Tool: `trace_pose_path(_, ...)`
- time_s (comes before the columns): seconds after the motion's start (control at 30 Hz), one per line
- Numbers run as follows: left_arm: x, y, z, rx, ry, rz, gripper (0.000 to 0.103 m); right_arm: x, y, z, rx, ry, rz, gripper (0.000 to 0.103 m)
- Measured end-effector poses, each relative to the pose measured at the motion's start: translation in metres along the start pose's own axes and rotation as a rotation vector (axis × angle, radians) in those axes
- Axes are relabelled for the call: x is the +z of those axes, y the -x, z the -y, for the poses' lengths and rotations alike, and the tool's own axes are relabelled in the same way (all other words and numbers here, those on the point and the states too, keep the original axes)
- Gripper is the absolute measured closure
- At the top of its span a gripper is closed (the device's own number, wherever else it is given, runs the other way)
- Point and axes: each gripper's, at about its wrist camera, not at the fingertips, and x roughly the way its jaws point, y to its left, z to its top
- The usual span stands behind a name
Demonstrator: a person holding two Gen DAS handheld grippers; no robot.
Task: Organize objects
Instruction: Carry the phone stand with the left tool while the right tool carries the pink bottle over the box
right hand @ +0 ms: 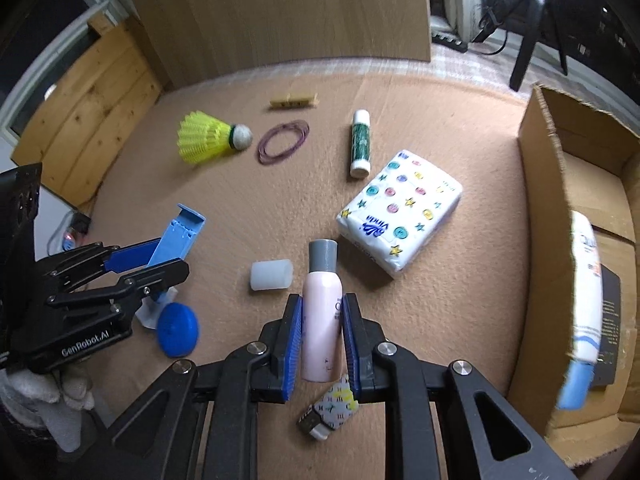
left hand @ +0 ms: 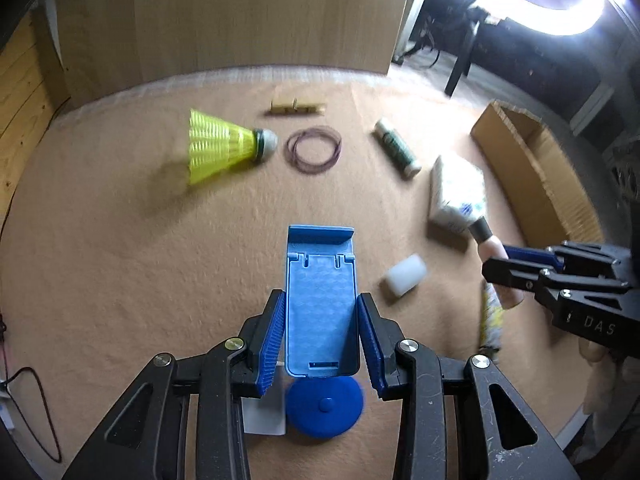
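Observation:
My left gripper (left hand: 322, 332) is shut on a light blue folding phone stand (left hand: 322, 300), held above the beige mat; from the right wrist view the same stand (right hand: 176, 240) is seen at the left. A pale pink spray bottle with a grey cap (right hand: 322, 312) is lifted off the mat with my right gripper (right hand: 320, 340) shut on it. The bottle (left hand: 494, 252) and right gripper (left hand: 516, 268) also show at the right edge of the left wrist view.
On the mat lie a yellow shuttlecock (right hand: 208, 140), rubber bands (right hand: 282, 142), a wooden clothespin (right hand: 294, 101), a green glue stick (right hand: 360, 144), a tissue pack (right hand: 400, 216), a white cylinder (right hand: 271, 275), a blue round disc (right hand: 177, 330) and a patterned small packet (right hand: 330, 410). A cardboard box (right hand: 552, 184) at the right holds a white tube (right hand: 586, 300).

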Motion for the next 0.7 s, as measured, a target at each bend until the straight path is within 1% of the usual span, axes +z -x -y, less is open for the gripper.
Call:
trace_pose_path(0.13,0.009,0.018,0.019,-0.029,-0.018,0.042,0.064,-0.002,0.027,0.011,-0.001,-0.011,0.046,0.085)
trace_pose_path(0.3,0.017,0.032,0.060,-0.085,-0.062,0.075,0.064,-0.008,0.059,0.041,-0.027,-0.055,0.090,0.085)
trace_pose_path(0.53,0.033,0.024,0.131,-0.154,-0.155,0.086,0.064,-0.020,0.092,0.093,-0.093,-0.126,0.137,0.085)
trace_pose_path(0.7,0.042,0.014,0.177,-0.187,-0.215,0.087,0.064,-0.030,0.104,0.125,-0.131,-0.169,0.151,0.085)
